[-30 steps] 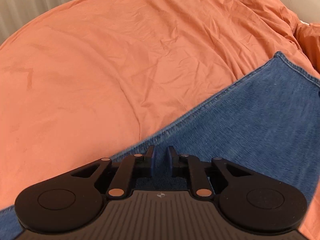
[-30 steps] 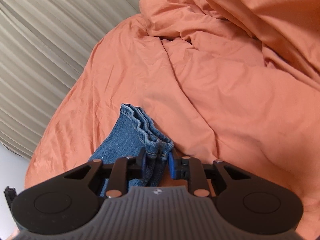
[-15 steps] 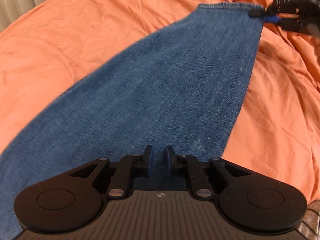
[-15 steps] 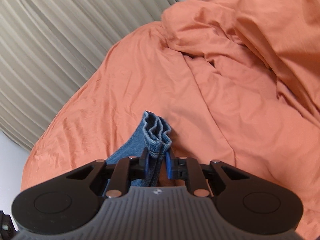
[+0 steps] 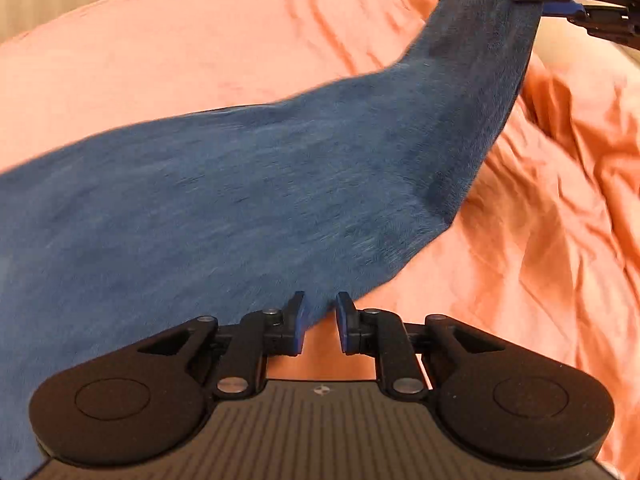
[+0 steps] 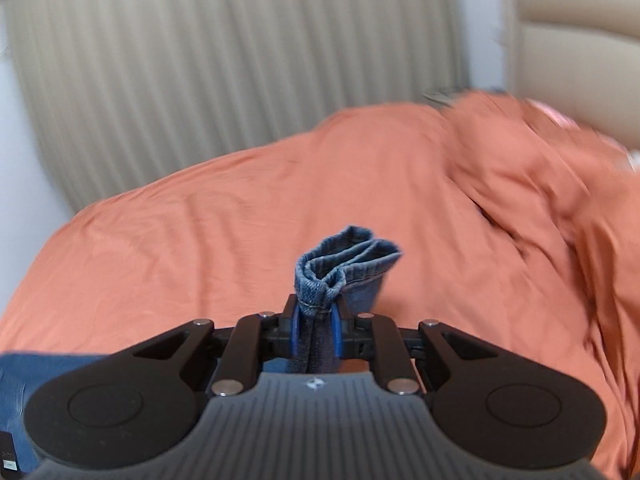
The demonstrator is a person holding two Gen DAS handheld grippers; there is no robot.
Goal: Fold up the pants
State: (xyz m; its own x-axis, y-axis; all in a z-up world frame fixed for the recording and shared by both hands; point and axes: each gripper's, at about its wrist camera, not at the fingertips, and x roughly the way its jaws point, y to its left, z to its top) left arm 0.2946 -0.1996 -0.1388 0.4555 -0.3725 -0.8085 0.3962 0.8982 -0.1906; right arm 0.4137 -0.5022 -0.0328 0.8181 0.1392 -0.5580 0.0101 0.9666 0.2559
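Observation:
Blue jeans (image 5: 280,200) stretch from the lower left up to the top right across an orange bedcover (image 5: 540,240). My left gripper (image 5: 320,320) sits at their near edge. Its jaws are opening, and a tip of denim lies between the fingertips with orange cover showing in the gap behind it. My right gripper (image 5: 556,2) holds the leg hems up in the air at the top right. In the right wrist view that gripper (image 6: 316,324) is shut on the bunched hems (image 6: 344,256), which stick up past its fingers.
The orange cover (image 6: 240,240) spreads flat to the left and is bunched into a heap (image 6: 540,184) at the right. A pleated beige curtain (image 6: 240,60) hangs behind the bed, and a padded beige headboard (image 6: 568,40) stands at the far right.
The right gripper has risen with the hems, lifting that end of the jeans off the bed. The left gripper slid to the jeans' edge and its jaws have widened.

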